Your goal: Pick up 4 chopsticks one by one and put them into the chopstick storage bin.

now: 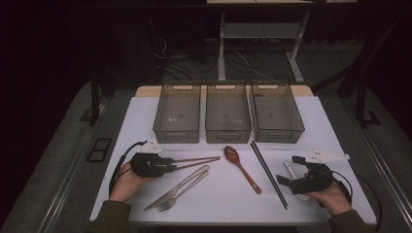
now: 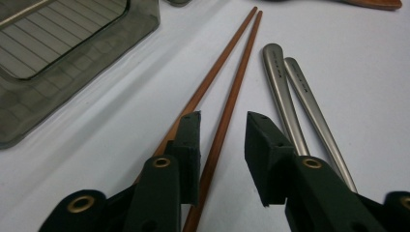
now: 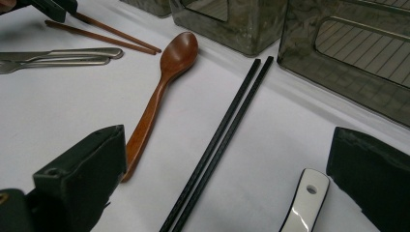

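My left gripper (image 1: pixel 170 165) (image 2: pixel 223 121) rests low on the white table (image 1: pixel 145 116) at the near end of a pair of brown chopsticks (image 1: pixel 199 161) (image 2: pixel 232 77). Its jaws stand a little apart; one stick runs between them untouched, and the other passes under the left jaw. My right gripper (image 1: pixel 288 170) (image 3: pixel 227 133) is wide open at the right. The handle of a white ceramic spoon (image 3: pixel 304 203) lies between its jaws, touching neither.
Three smoky plastic bins (image 1: pixel 177 114) (image 1: pixel 228 114) (image 1: pixel 277 111) line the back of the table. A steel fork and knife (image 1: pixel 180 187) (image 2: pixel 290 96), a wooden spoon (image 1: pixel 240 167) (image 3: pixel 164 82) and black chopsticks (image 1: pixel 267 172) (image 3: pixel 227 130) lie in front.
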Tool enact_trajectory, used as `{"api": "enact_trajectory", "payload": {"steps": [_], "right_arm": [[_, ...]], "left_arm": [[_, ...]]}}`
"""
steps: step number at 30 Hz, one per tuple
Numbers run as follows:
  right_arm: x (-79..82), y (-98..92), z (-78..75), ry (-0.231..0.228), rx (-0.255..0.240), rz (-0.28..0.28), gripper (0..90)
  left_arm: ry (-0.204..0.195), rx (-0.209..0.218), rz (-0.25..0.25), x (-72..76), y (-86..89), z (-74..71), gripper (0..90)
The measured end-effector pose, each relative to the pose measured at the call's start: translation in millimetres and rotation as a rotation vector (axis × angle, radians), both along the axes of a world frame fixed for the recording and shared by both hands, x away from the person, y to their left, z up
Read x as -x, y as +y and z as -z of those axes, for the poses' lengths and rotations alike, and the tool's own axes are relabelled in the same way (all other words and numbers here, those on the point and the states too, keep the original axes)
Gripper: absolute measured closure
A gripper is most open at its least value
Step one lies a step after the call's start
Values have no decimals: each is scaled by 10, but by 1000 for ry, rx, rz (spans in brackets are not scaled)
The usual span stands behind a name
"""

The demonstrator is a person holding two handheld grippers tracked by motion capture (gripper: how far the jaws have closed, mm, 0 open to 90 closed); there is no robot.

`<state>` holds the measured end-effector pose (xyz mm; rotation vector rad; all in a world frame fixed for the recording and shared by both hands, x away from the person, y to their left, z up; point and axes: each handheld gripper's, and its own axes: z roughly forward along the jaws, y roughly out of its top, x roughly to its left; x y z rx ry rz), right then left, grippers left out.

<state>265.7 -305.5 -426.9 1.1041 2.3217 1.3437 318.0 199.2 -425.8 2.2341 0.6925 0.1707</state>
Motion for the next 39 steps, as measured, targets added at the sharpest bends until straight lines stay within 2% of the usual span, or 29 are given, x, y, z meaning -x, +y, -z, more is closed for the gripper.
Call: {"api": "enact_trajectory", "payload": {"steps": [8,15,18,25,30,32,37,39], "right_arm": [[-2,6,4,3,3,-2,7],[-1,10,7,4,5,-2,7],[-1,8,6,3,5,-3,7],[2,9,5,3,6,-6,7],[5,13,8,6,9,-8,7],[4,13,11,4,14,-7,7],[2,13,12,7,13,-9,7],[3,14,12,6,13,-9,7]], "left_arm": [[-8,-27,43,-62,-85,81,735],[15,-28,69,-106,-145,155,777],[26,-45,88,-112,-171,182,795],[6,-62,115,-112,-178,190,801],[8,-45,135,-132,-154,198,815],[23,-22,141,-131,-148,199,825],[30,-19,159,-128,-153,198,832],[21,-23,161,-128,-154,196,832]]}}
